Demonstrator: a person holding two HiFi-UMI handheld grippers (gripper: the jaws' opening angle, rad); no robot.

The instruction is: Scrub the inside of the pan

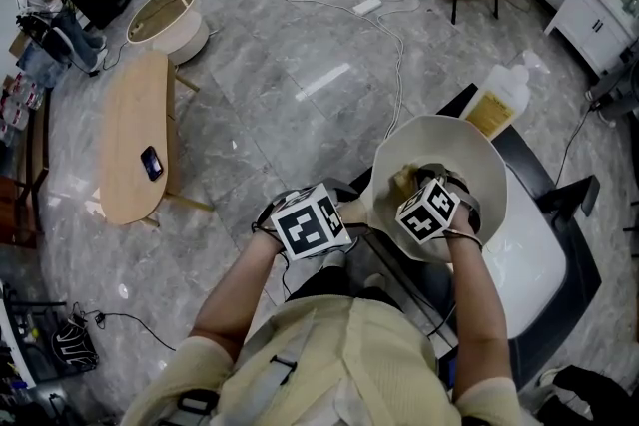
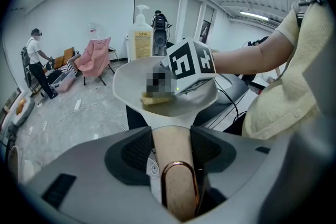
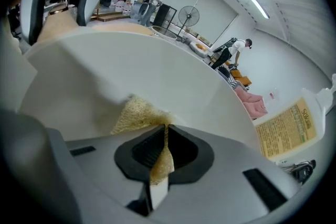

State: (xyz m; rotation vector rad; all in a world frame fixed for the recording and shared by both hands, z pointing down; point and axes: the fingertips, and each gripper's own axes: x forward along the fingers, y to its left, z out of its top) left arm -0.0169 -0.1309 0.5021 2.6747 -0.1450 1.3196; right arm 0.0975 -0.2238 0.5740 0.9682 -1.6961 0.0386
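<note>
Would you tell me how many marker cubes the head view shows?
2. One marker cube sits on the left gripper, gripping the handle of the pan; the other sits on the right gripper, holding a sponge inside the pan. None seems hidden.

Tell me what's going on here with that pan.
A person is cleaning a white pan using two handheld grippers. The left gripper is clamped on the pan's wooden handle and holds it up. The right gripper pinches a yellowish scrub pad and has it against the pan's inner wall. A soap bottle stands just behind.
</note>
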